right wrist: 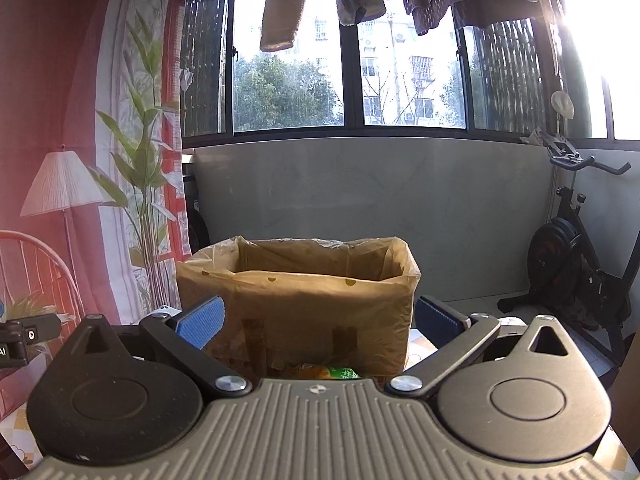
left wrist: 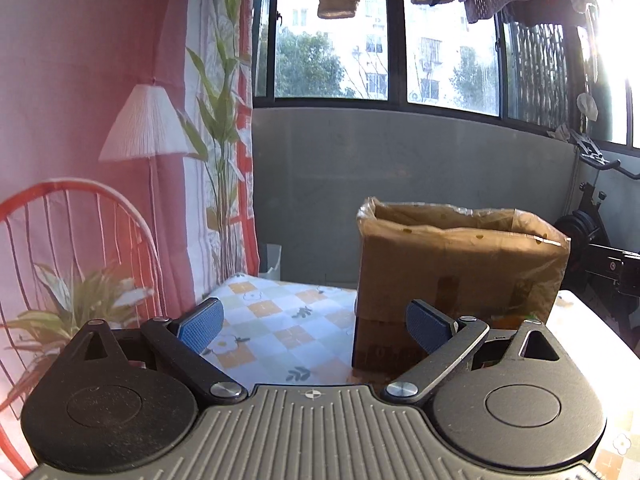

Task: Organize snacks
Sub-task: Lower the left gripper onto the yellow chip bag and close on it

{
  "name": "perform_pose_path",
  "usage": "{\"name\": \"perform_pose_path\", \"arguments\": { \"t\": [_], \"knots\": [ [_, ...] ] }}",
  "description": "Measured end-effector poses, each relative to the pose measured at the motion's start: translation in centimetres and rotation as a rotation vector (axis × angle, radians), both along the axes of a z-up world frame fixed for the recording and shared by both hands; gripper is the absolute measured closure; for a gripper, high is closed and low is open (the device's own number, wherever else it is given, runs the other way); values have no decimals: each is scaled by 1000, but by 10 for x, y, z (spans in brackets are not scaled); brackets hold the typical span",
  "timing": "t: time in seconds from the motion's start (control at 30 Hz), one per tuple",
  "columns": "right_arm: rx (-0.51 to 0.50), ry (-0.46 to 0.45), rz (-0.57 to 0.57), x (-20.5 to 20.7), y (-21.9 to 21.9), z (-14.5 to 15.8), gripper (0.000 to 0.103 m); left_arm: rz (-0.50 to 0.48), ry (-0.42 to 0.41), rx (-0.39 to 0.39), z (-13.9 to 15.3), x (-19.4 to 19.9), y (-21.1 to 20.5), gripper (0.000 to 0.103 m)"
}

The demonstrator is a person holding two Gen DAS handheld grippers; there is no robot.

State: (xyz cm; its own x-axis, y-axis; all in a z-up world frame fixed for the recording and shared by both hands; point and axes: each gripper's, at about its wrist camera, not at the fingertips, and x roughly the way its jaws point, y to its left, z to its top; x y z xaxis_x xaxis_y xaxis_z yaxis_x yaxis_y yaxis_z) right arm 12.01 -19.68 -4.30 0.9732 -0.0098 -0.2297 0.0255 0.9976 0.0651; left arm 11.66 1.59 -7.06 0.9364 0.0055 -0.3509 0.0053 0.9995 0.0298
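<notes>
A brown cardboard box (left wrist: 460, 268) lined with a clear plastic bag stands on the table with the checked flower cloth (left wrist: 276, 320). In the left wrist view it is ahead and to the right of my left gripper (left wrist: 314, 326), which is open and empty. In the right wrist view the box (right wrist: 304, 300) is straight ahead of my right gripper (right wrist: 320, 322), which is open and empty. An orange and green snack packet (right wrist: 332, 372) lies low in front of the box, mostly hidden by the gripper body.
A grey wall panel (right wrist: 360, 208) and windows stand behind the table. An exercise bike (right wrist: 572, 256) is at the right. A printed curtain with a lamp and plants (left wrist: 140, 160) hangs at the left. Part of the other gripper (right wrist: 24, 336) shows at the left edge.
</notes>
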Motion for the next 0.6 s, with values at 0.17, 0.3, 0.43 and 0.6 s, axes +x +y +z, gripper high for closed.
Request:
{"name": "perform_pose_path", "arguments": {
  "t": [0.17, 0.3, 0.43, 0.6],
  "knots": [
    [-32, 94, 30, 4, 9, -43, 0, -9, 91, -7, -30, 14, 7, 10],
    [-37, 168, 7, 10, 8, -64, 1, -2, 108, 0, -40, 16, 10, 10],
    [-5, 168, -55, 10, -10, -71, 0, -18, 144, 2, -53, 19, 9, 10],
    [-3, 232, -57, 12, -18, -90, 0, -65, 220, -23, -73, 27, 2, 12]
  ]
}}
